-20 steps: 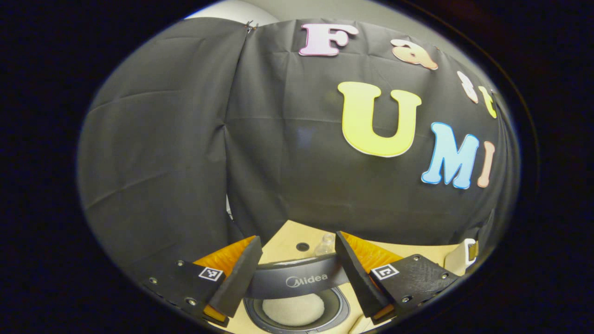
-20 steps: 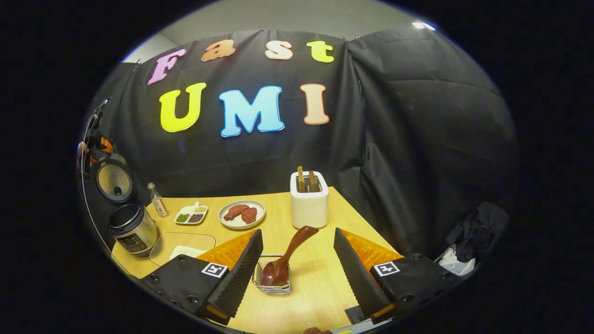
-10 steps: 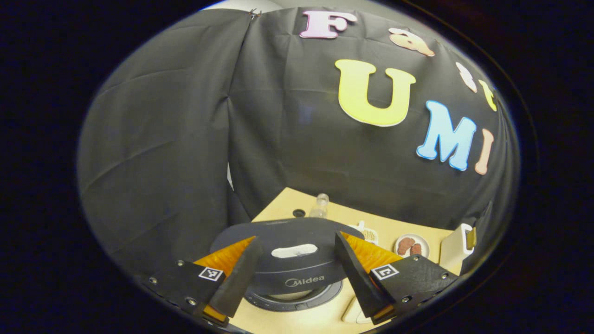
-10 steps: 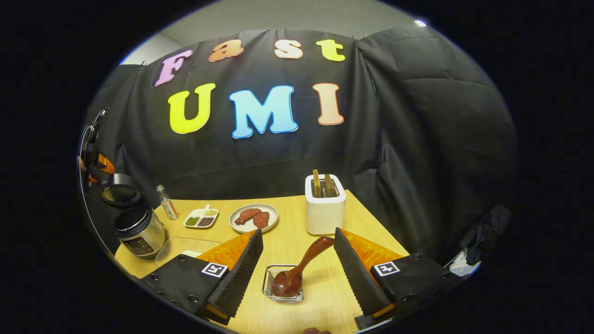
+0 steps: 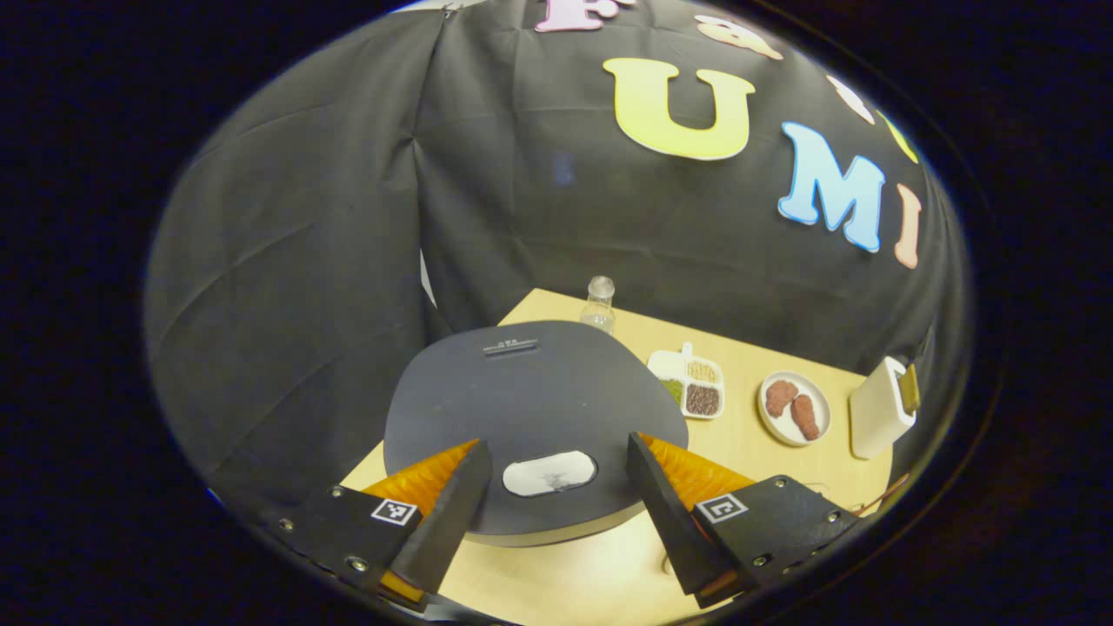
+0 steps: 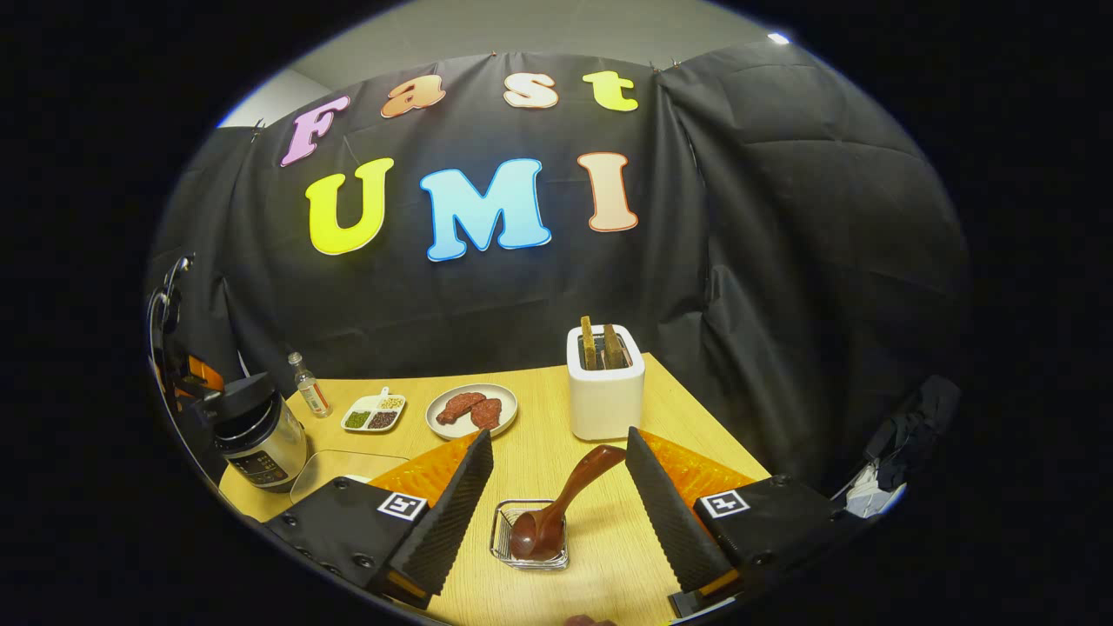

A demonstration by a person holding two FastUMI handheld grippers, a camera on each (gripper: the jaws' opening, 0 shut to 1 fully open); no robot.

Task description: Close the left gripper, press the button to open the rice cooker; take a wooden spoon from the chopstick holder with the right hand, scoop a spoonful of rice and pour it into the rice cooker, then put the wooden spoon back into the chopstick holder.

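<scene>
- Wooden spoon [image 6: 556, 500]: dark, glossy, one piece. It stands bowl-down in the chopstick holder [image 6: 529, 546], handle leaning up and away toward the toaster [image 6: 604, 391]. I judge it light and rigid, with a smooth finish that may slide under a weak pinch. Best hold: mid-handle, above the holder's rim, where the shaft is clear on both sides.
- Chopstick holder: small wire basket on the counter [image 6: 609, 556], nearer me than the toaster. Likely light, so it may tip or drag if the spoon is pulled sideways; a lift along the handle's lean looks safer.
- Right hand-held gripper [image 6: 556, 513]: wide apart, empty, jaws flanking the spoon without touching it.
- Left hand-held gripper [image 5: 549, 509]: spread wide, holding nothing, above the rice cooker [image 5: 530, 409].
- Rice cooker: lid down, pale button [image 5: 549, 474] at its front edge between my left fingers. Beyond it sit a bottle [image 5: 598, 303] and a divided dish [image 5: 691, 387].
</scene>
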